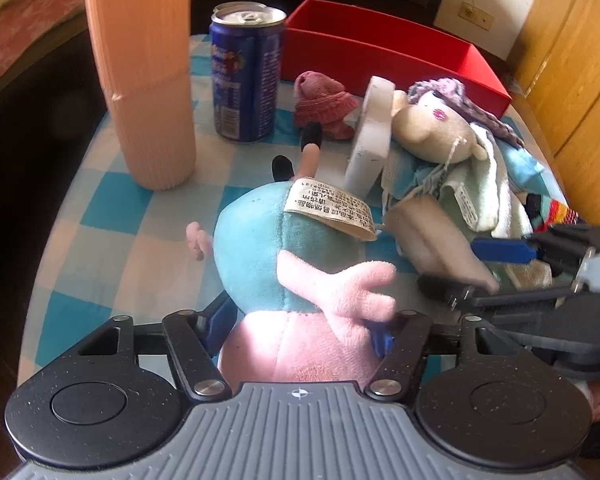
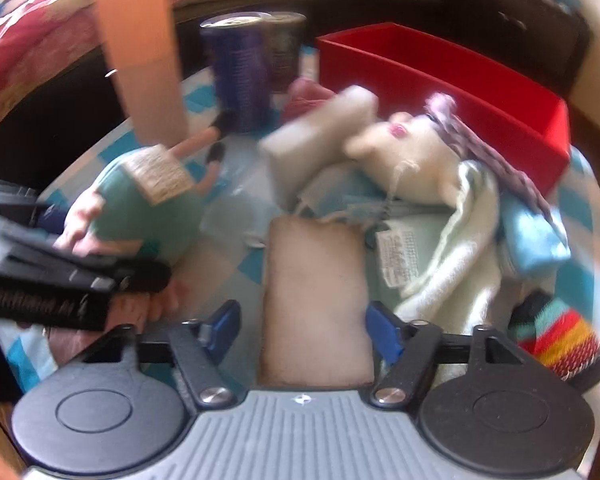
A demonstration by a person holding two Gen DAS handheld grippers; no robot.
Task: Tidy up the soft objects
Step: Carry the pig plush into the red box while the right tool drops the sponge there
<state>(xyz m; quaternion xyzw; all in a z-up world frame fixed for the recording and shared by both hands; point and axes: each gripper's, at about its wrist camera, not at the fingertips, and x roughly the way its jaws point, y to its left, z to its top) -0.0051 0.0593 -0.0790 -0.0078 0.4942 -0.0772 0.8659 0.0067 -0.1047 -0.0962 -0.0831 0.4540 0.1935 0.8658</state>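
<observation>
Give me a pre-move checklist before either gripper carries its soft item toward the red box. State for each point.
1. Left gripper closed on the pig plush: ok, blue pads press its pink head.
2. Right gripper closed on the beige pad: cannot tell, gaps show on both sides and the view is blurred.
3. Red box open and with room: ok, visible interior looks empty.
4. Blue can and ribbed peach cylinder clear of the left path: not ok, both stand upright close by.
5. White foam block stable: not ok, it leans against the mouse doll.
</observation>
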